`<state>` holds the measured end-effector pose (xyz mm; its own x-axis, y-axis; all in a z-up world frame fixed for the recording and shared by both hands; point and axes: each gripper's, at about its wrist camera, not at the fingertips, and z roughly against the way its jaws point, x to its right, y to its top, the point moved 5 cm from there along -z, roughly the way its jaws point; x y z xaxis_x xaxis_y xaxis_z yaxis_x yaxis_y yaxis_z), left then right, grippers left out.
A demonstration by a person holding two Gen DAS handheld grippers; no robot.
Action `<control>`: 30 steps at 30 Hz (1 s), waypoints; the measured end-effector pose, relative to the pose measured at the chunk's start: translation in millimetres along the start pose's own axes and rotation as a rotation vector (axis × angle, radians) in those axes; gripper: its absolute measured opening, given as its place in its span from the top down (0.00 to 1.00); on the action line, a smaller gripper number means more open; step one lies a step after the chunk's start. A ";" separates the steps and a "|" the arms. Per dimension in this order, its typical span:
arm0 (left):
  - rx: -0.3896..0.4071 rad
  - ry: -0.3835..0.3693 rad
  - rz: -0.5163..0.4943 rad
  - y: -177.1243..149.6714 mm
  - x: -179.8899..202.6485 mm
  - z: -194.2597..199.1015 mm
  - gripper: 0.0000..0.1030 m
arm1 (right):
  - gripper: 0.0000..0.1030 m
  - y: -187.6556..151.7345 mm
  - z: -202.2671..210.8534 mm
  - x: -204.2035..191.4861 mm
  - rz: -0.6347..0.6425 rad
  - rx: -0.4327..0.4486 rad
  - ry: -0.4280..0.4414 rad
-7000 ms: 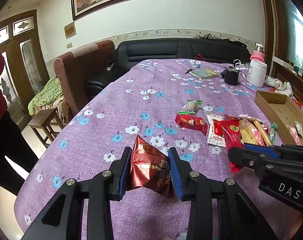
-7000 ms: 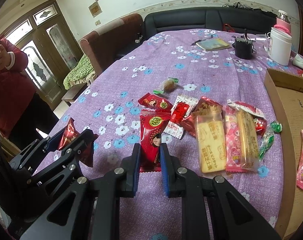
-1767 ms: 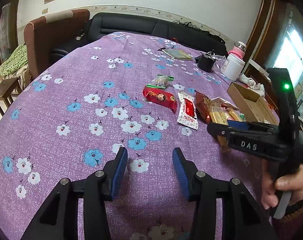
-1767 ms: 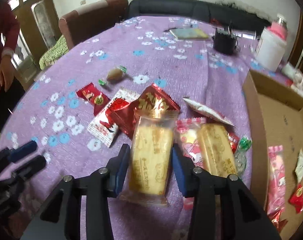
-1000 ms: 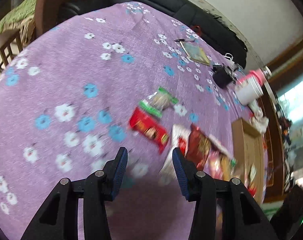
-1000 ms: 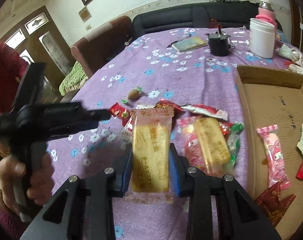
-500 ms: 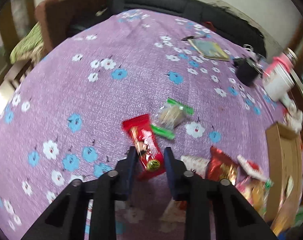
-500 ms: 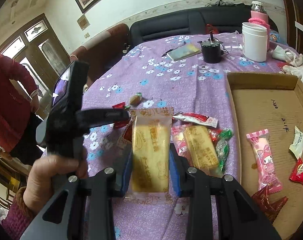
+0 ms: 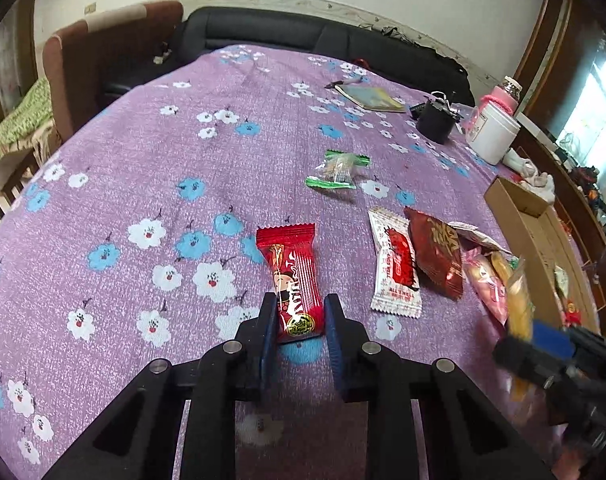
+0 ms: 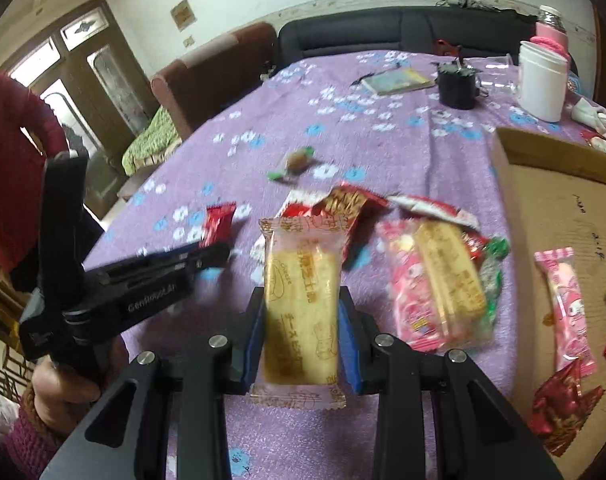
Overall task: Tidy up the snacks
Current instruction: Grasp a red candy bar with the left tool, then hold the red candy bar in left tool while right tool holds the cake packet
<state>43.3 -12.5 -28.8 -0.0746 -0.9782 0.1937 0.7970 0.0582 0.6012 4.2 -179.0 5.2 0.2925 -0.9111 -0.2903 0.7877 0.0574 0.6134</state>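
Observation:
My left gripper (image 9: 298, 330) is shut on the near end of a red snack packet (image 9: 293, 276) that lies on the purple flowered tablecloth (image 9: 151, 184). My right gripper (image 10: 303, 340) is shut on a clear-wrapped yellow cake bar (image 10: 301, 300), held above the cloth. From the right wrist view, the left gripper (image 10: 219, 254) reaches in from the left with the red packet (image 10: 219, 226) at its tips. A pile of loose snacks (image 10: 431, 280) lies beside the cardboard box (image 10: 551, 204), which holds a pink packet (image 10: 563, 304).
A green-ended candy (image 9: 337, 170) lies further up the cloth. A white and red packet (image 9: 395, 268) and a dark red packet (image 9: 437, 252) lie right of my left gripper. A notebook (image 9: 369, 98), a black cup (image 9: 435, 120) and a white jar (image 9: 493, 132) stand at the far end.
My left gripper moved onto the red packet and its jaws shut on it. The right gripper kept its hold on the cake bar and hardly moved.

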 end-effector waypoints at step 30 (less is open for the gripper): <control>0.270 0.119 -0.140 6.6 20.1 36.6 0.77 | 0.69 -2.2 -11.0 0.8 0.023 0.009 -0.062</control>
<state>25.1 -24.5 7.5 -0.0887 -0.9960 0.0122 0.5950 -0.0431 0.8025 8.7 -175.4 -4.5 0.2760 -0.9331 -0.2304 0.7760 0.0749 0.6263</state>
